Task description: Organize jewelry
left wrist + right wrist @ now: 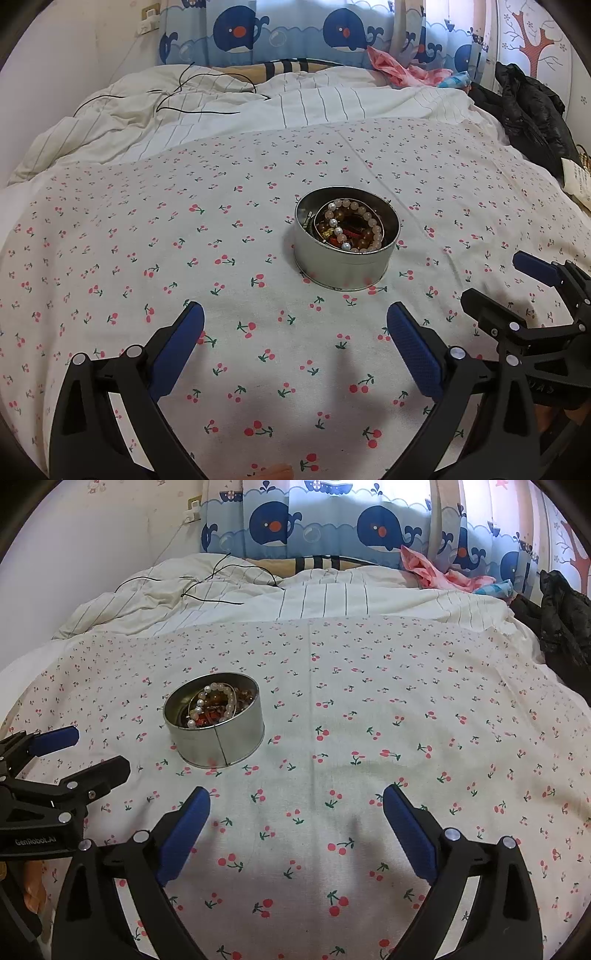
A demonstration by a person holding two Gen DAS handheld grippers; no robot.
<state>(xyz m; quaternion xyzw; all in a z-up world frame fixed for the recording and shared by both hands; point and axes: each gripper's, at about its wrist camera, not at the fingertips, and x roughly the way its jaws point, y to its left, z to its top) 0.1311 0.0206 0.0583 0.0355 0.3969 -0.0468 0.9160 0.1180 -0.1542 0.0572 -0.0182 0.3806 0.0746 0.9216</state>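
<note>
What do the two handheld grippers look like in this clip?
Both the left gripper and right gripper match: black plastic frames, silver rivets at the pivots, and jaws faced with textured blue pads. White "GenRobot.AI" lettering shows on the left gripper's body. No cables visible.

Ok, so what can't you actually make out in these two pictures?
- Lower layers of jewelry in the tin: both views, buried under the pearl bracelet and cut off by the tin wall.
- Small green item beside the bracelet: left wrist view, too small to identify.
- Black jacket: cut off by the right edge in both views.
- Tin lid: not visible anywhere.
</note>
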